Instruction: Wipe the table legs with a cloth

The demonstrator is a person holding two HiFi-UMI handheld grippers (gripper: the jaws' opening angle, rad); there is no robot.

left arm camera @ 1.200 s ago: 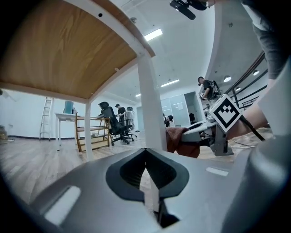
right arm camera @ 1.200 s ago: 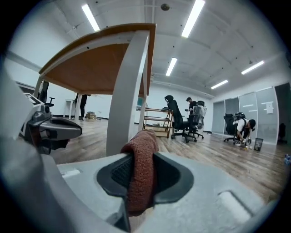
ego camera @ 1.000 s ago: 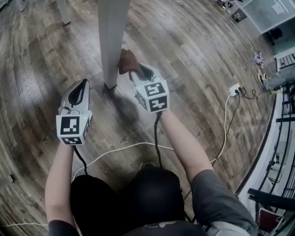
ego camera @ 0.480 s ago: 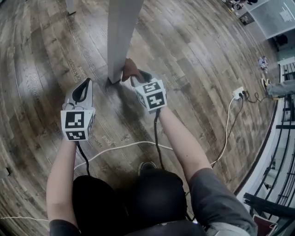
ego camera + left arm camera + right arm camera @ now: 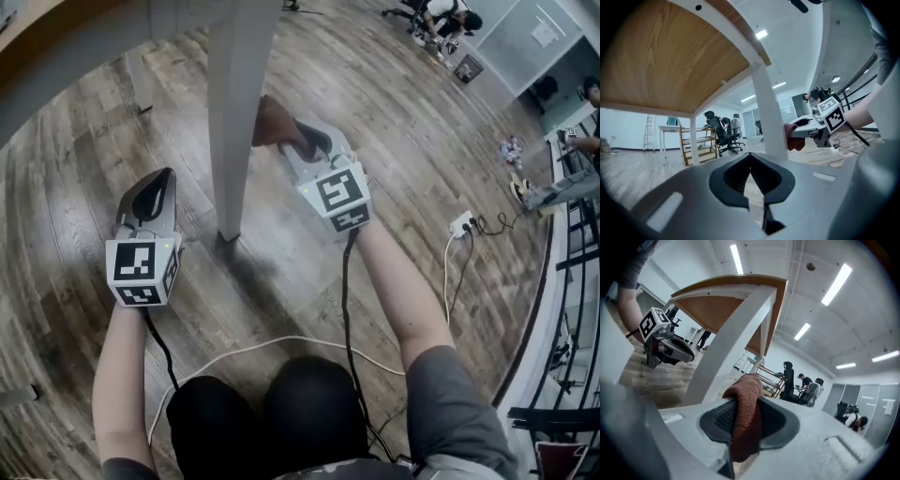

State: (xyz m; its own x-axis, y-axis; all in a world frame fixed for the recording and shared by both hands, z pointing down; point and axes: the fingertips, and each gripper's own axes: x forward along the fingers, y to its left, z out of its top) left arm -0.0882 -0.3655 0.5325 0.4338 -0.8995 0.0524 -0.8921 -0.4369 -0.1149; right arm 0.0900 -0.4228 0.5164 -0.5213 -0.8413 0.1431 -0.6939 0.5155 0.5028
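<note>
A white table leg [image 5: 236, 112] stands on the wood floor, and its foot is between my two grippers. My right gripper [image 5: 296, 139] is shut on a brown cloth [image 5: 274, 121], whose bunched end presses against the leg's right side, well above the floor. In the right gripper view the cloth [image 5: 746, 408] sticks out between the jaws of the right gripper [image 5: 743, 416], with the leg [image 5: 726, 348] just beyond it. My left gripper [image 5: 153, 187] hangs left of the leg, shut and holding nothing. The left gripper view shows the left gripper [image 5: 751, 161], the leg [image 5: 766, 112] and the cloth [image 5: 795, 140].
The wooden tabletop's underside [image 5: 670, 61] spans overhead. A second white leg [image 5: 139, 86] stands further back on the left. A white cable [image 5: 281, 342] runs across the floor near my knees to a power strip [image 5: 461, 223]. People and office chairs [image 5: 441, 19] are far off, with a railing [image 5: 572, 281] on the right.
My right gripper has carried the cloth up the leg from near its foot to a higher point. The left gripper has stayed shut left of the leg.
</note>
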